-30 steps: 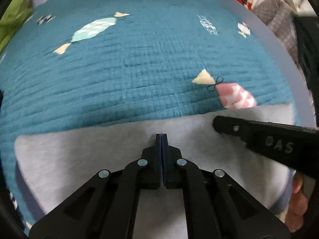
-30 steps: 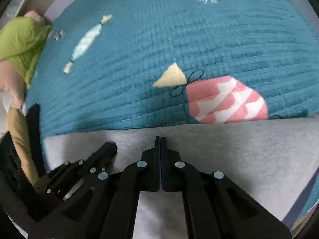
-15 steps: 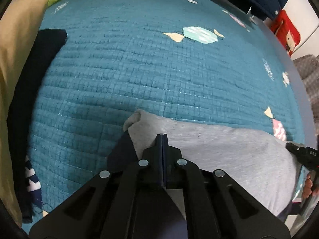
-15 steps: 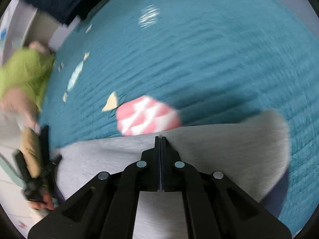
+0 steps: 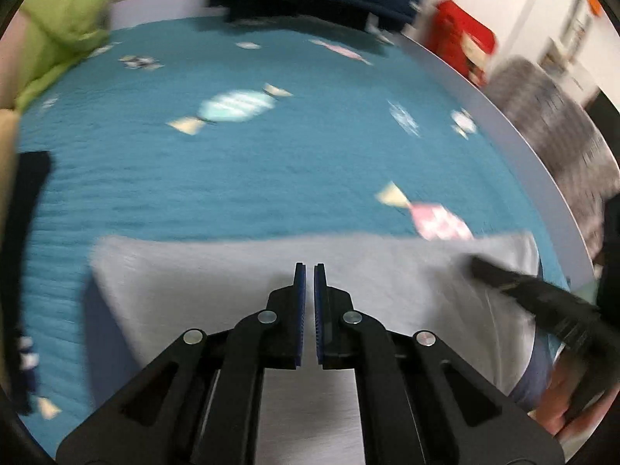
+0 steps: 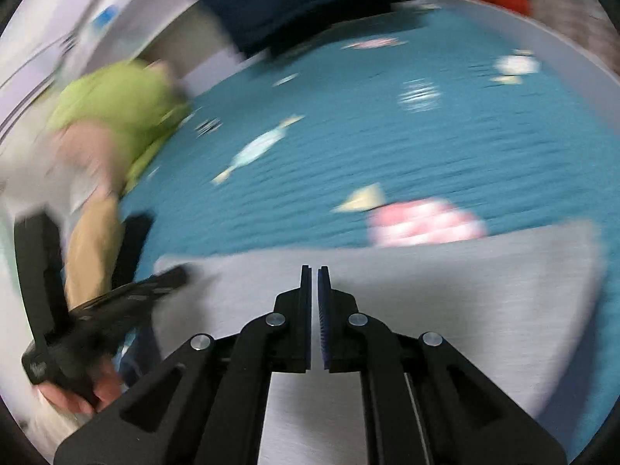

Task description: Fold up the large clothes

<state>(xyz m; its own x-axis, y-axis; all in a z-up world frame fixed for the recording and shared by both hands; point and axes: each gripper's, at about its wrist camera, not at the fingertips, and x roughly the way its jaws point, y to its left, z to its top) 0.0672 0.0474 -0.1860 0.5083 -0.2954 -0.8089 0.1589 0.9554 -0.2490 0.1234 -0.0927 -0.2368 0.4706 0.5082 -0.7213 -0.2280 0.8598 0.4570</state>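
Left to right: our left claw (image 5: 309,271) sits over the near-left part of the grey garment (image 5: 232,271), jaws all but pressed together with a thin slit between, nothing pinched. Grey garment lies flat as a folded band across the near edge of the teal bedspread (image 5: 232,178), top edge straight, candy prints beyond. Our right claw (image 6: 314,273) hovers over the garment's right half, also nearly pressed together and empty. Frames blurred. We judge one fold is laid and we're between grasps. Next move calls for spreading both claws, pinching an edge or the corners, and folding again.
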